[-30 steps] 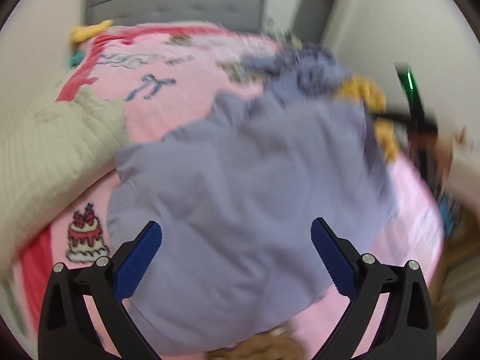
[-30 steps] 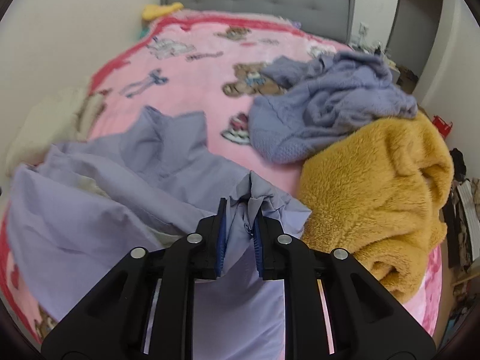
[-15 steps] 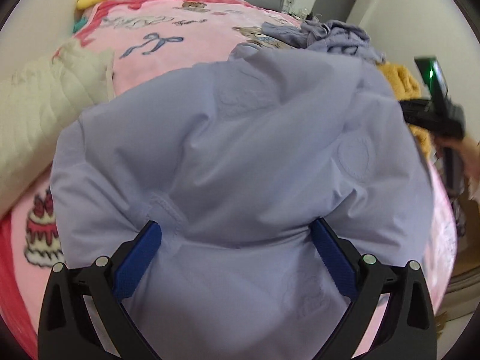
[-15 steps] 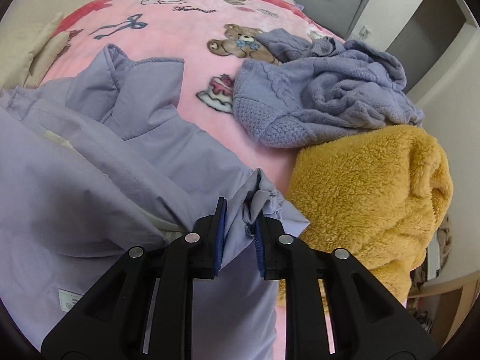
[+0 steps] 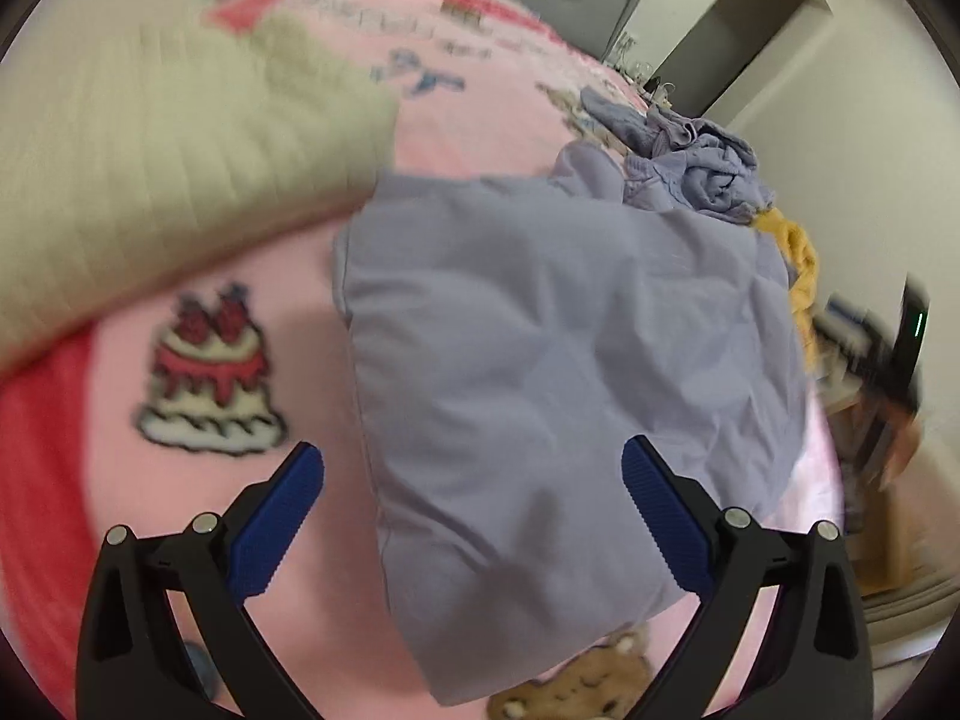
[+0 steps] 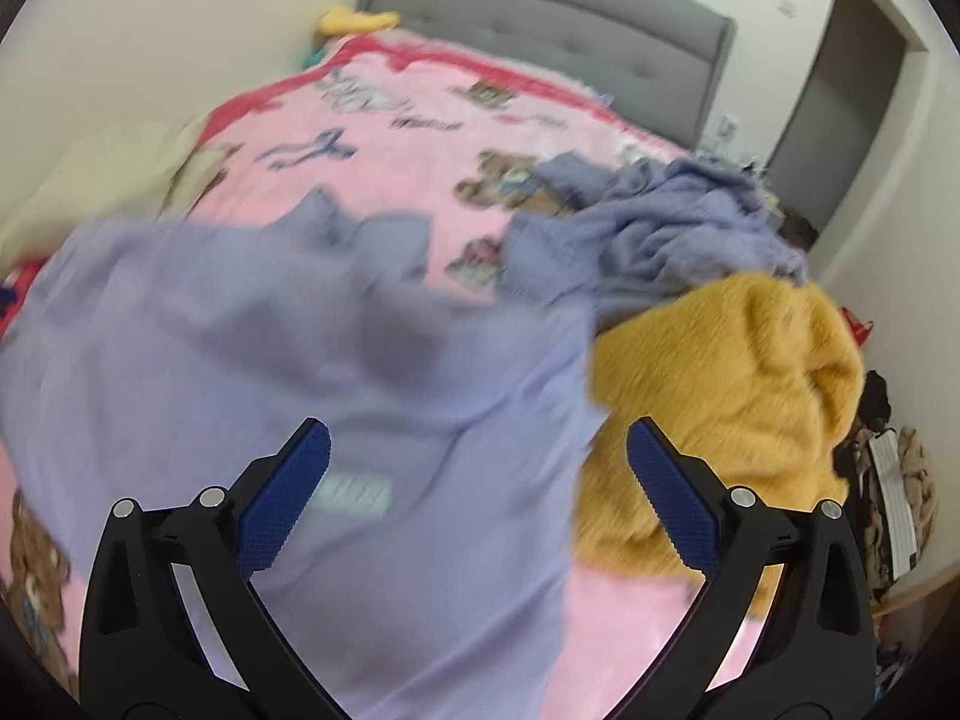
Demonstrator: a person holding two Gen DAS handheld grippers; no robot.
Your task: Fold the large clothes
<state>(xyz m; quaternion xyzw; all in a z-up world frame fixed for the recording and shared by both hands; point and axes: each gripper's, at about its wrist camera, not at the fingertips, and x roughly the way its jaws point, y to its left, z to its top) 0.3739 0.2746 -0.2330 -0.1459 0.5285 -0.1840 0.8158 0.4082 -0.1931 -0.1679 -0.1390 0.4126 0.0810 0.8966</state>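
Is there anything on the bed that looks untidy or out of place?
Yes. A lilac knitted sweater lies crumpled beside a bunched mustard fleece garment, both unfolded. The smooth lavender garment is spread out but creased.

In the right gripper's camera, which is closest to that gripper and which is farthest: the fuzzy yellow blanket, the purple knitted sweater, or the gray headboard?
From the right gripper, nearest first:
1. Fuzzy yellow blanket: just beyond the right finger, on the bed's right side.
2. Purple knitted sweater: crumpled behind the blanket, farther up the bed.
3. Gray headboard: at the far end, against the wall.
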